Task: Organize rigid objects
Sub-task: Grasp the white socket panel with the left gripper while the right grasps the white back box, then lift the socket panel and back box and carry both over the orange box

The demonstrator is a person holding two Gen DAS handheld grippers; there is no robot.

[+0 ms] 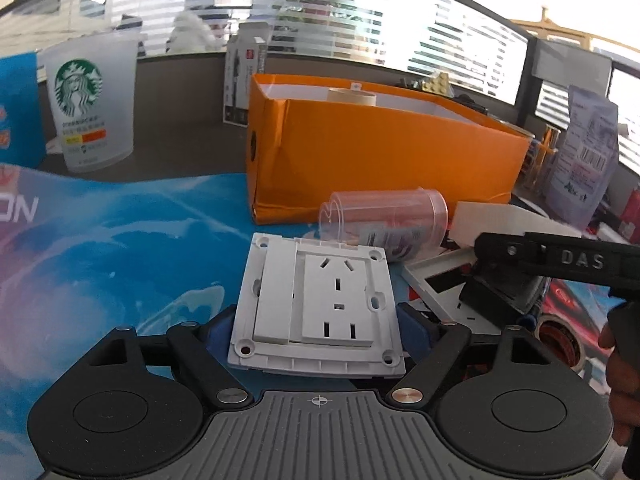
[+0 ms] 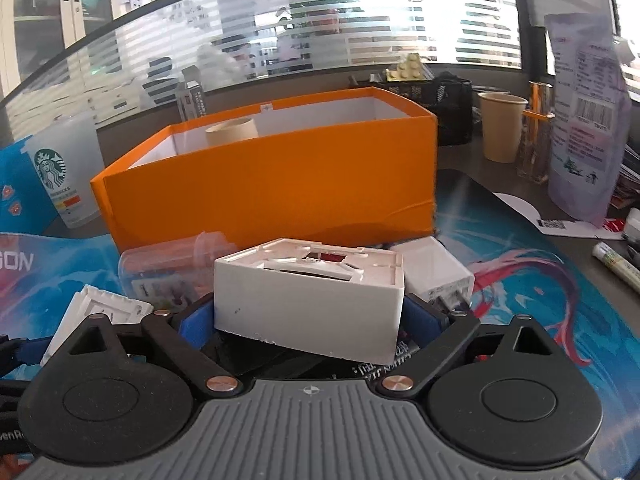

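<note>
White socket plate (image 1: 316, 304) sits gripped in the left gripper (image 1: 320, 328), white box (image 2: 308, 300) in the right gripper (image 2: 308, 320); lift both level into the orange box (image 2: 272, 176).

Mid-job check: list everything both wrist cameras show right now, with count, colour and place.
Box: one, orange, open, back of mat.
Tape roll: one, beige, inside box.
Socket plate: one, white, between left gripper's fingers.
Junction box: one, white, between right gripper's fingers.
Clear jar: one, transparent, lying on its side before the box.
Charger: one, white, right of junction box.
Frosted cup: one, white with green logo, left of box.
Paper cup: one, beige, right rear.
Pouch: one, pale purple, standing far right.
Mat: one, blue.
Left gripper: black, blue pads.
Right gripper: same.
</note>
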